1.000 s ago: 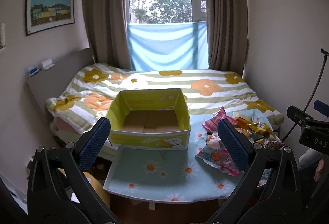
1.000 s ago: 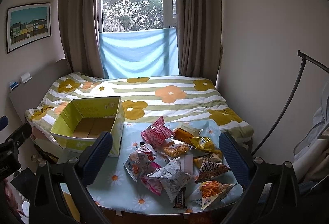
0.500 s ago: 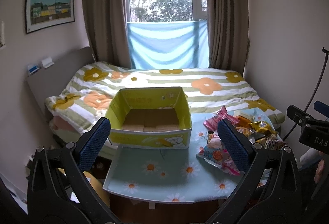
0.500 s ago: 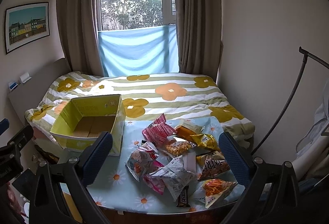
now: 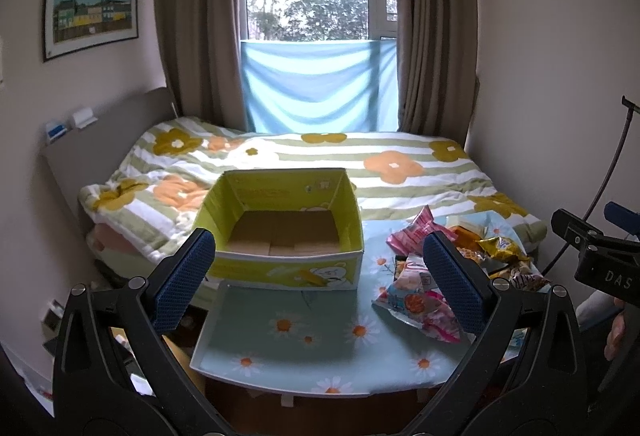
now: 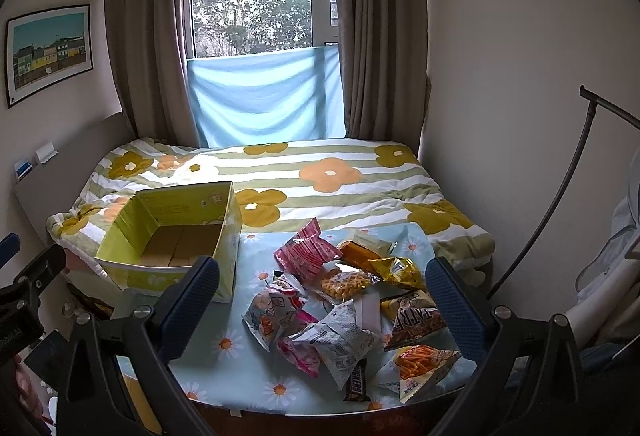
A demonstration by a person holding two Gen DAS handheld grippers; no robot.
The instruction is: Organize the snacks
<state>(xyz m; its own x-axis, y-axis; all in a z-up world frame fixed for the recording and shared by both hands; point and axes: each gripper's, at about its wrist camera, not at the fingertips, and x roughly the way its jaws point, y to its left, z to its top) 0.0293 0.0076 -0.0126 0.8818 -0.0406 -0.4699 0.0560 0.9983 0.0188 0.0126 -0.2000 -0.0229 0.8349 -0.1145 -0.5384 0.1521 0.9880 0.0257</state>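
An empty yellow-green cardboard box [image 5: 280,232] [image 6: 172,236] stands open at the back left of a small table covered with a daisy-print cloth [image 5: 312,332] [image 6: 232,348]. A pile of several snack packets [image 6: 344,296] [image 5: 420,300] lies on the table's right half, with a pink packet [image 6: 306,254] at the back and a Snickers bar [image 6: 357,380] at the front. My left gripper [image 5: 318,280] is open and empty, above the table's front, facing the box. My right gripper [image 6: 324,308] is open and empty, held above the snack pile.
A bed with a striped flower quilt [image 5: 312,160] lies right behind the table. A window with curtains and a blue cloth [image 5: 316,88] is at the back. A black stand pole [image 6: 560,196] rises at the right. The right gripper's body [image 5: 596,256] shows at the left view's right edge.
Both views have drifted slightly; the table and snacks sit a little lower and nearer in frame. Both grippers stay open and nothing on the table has moved.
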